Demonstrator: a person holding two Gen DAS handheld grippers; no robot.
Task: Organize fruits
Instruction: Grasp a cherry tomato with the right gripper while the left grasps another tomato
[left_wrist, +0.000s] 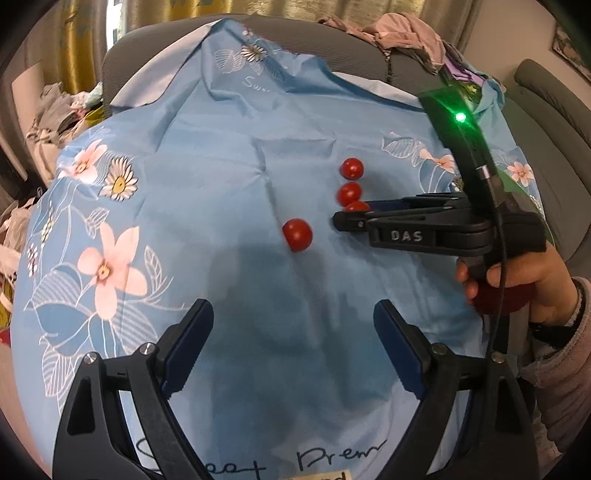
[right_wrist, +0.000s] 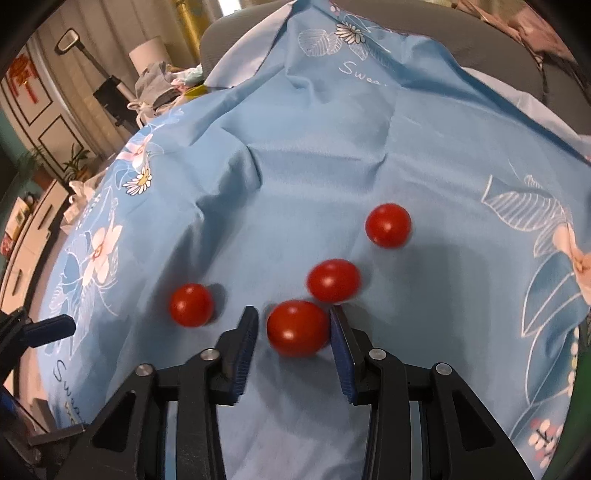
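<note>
Right now four red cherry tomatoes lie on your blue flowered cloth (right_wrist: 332, 155), which covers the surface. The nearest tomato (right_wrist: 298, 328) sits between the pads of your right tongs (right_wrist: 293, 332): the right pad looks to be touching its side, while a sliver of cloth shows between it and the left pad, so the jaws are narrowed around it but not clamped. Just beyond it lies a second tomato (right_wrist: 333, 279), and a third (right_wrist: 388, 224) sits farther out in the same line. The fourth tomato (right_wrist: 191, 304) lies apart, off to the left of that row. Your left tongs (left_wrist: 293, 325) hang over bare cloth nearer to you with their jaws wide apart and nothing between them. Your hand (left_wrist: 532, 284), in a pink sleeve (left_wrist: 561, 376), grips the right tool's handle.
</note>
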